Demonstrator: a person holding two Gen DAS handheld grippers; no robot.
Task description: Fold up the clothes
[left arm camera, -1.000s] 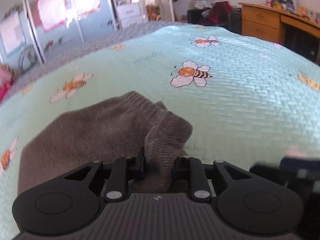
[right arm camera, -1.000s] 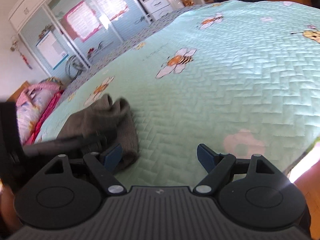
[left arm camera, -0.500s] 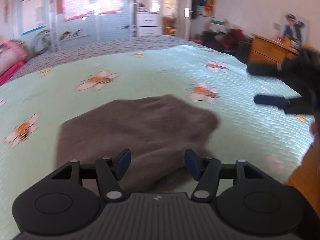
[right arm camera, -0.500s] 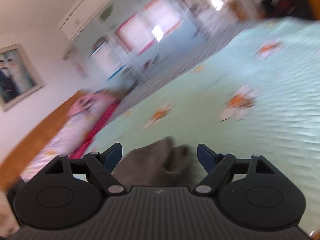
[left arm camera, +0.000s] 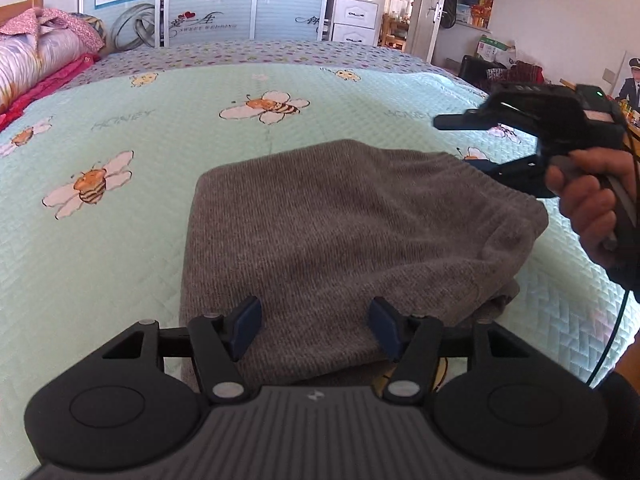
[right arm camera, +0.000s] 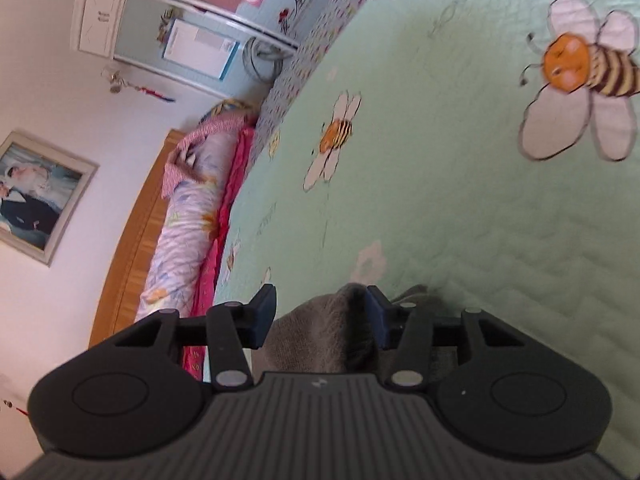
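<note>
Left-wrist view: the grey knit garment (left arm camera: 336, 232) lies folded flat on the bed (left arm camera: 120, 248), its long axis running away from me and slightly toward my right. My left gripper (left arm camera: 314, 326) hovers over its near edge; the jaws stand moderately wide, one on each side of the cloth's middle, and hold nothing. At the far right corner of the garment my right gripper (left arm camera: 486, 146) comes in side-on, held by my right hand (left arm camera: 588, 200), with one finger above the raised corner and one at the level of the cloth. Right-wrist view: a hump of the same garment (right arm camera: 320, 336) sits between the jaws of the right gripper (right arm camera: 320, 312); they are closing, and the right-hand pad appears to touch the knit while a gap remains on the left, so no grip is made yet. The right hand is therefore the nearer to a hold. As I judge it, the coming fold turns on this corner, which would be carried across the garment's short axis.
</note>
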